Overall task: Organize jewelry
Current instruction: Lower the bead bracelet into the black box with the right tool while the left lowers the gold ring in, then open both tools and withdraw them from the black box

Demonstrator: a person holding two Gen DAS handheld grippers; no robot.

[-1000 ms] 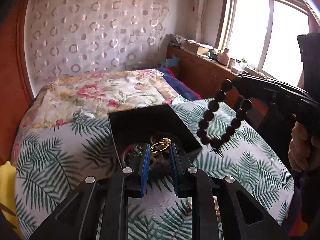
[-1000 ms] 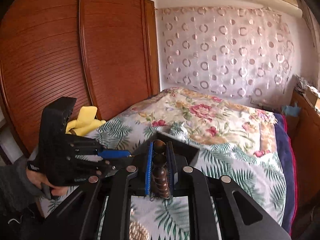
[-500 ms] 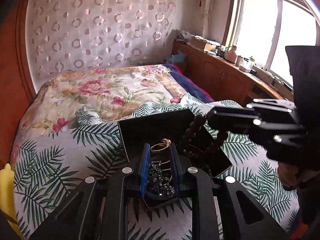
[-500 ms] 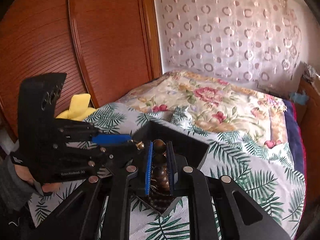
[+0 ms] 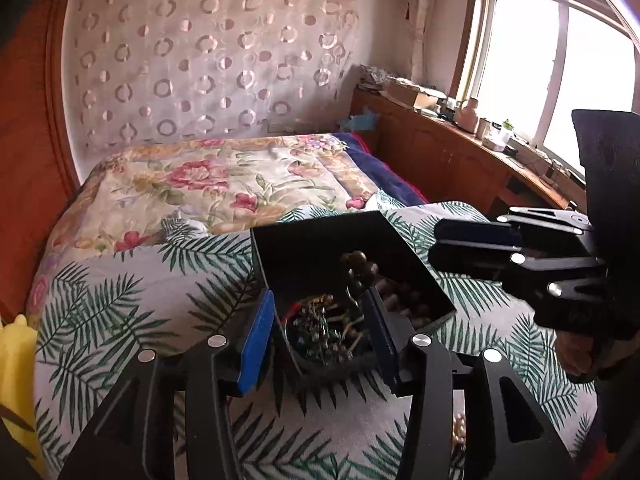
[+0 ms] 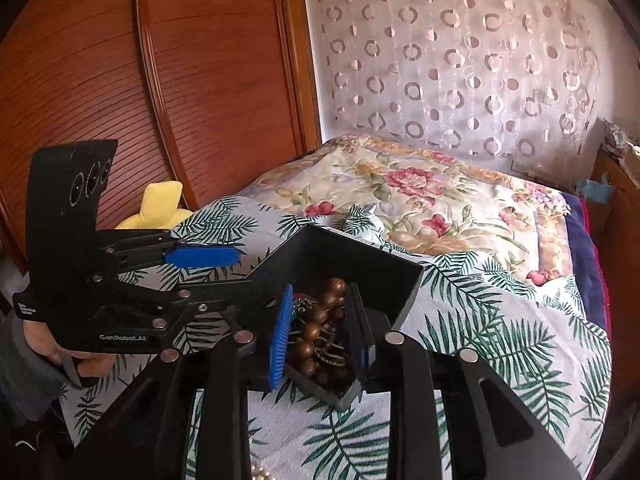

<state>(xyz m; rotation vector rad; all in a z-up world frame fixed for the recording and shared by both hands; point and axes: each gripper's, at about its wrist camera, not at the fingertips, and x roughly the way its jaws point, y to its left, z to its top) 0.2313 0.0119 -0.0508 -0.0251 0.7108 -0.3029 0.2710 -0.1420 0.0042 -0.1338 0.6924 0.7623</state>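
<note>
Dropping pieces into the box [image 5: 404, 258]: your left gripper [image 5: 320, 334] and right gripper [image 6: 318, 338] had both just been opening, pads clear of everything. Beads [image 6: 316, 322] lay inside the box beside a jewelry tangle [image 5: 320, 326]. Next, judged: withdraw and seek remaining pieces. The ring could not be made out in the tangle.

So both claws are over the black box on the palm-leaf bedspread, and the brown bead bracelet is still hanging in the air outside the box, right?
Not quite. The brown bead bracelet lies inside the black box, between the fingers of the right claw, whose jaws have just been opening. The right wrist view shows it. Both claws are over the box on the palm-leaf bedspread.
</note>
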